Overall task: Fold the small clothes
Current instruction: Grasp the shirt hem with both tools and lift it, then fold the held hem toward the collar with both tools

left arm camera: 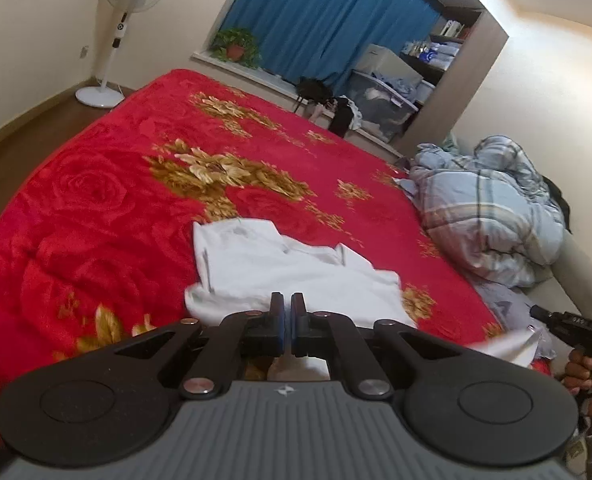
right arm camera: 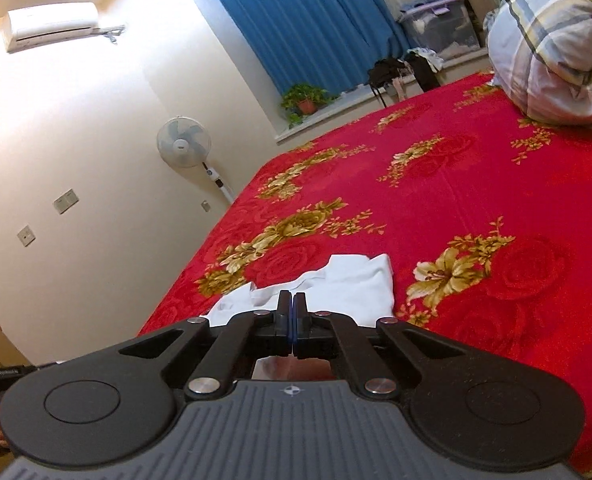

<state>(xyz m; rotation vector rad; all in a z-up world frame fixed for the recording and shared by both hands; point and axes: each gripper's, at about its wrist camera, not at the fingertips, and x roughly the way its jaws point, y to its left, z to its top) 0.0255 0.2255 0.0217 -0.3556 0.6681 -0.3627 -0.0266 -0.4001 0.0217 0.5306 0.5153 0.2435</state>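
A small white garment (left arm camera: 292,268) lies on the red flowered blanket (left arm camera: 96,200), its near hem lifted toward me. My left gripper (left arm camera: 287,300) is over the garment's near edge, jaws almost closed with a thin gap; whether cloth sits between them is hidden. In the left wrist view the right gripper (left arm camera: 552,320) shows at the far right, with a white corner of cloth (left arm camera: 512,344) at its tip. In the right wrist view my right gripper (right arm camera: 292,298) is shut, jaws pressed together over the white garment (right arm camera: 336,288); the cloth appears pinched below the tips.
A bundled plaid quilt (left arm camera: 488,208) lies at the bed's right side. A standing fan (left arm camera: 116,32) is by the far wall. Storage boxes (left arm camera: 380,100), a potted plant (left arm camera: 236,46) and blue curtains (left arm camera: 328,16) line the window side. Wooden floor (left arm camera: 24,132) lies left of the bed.
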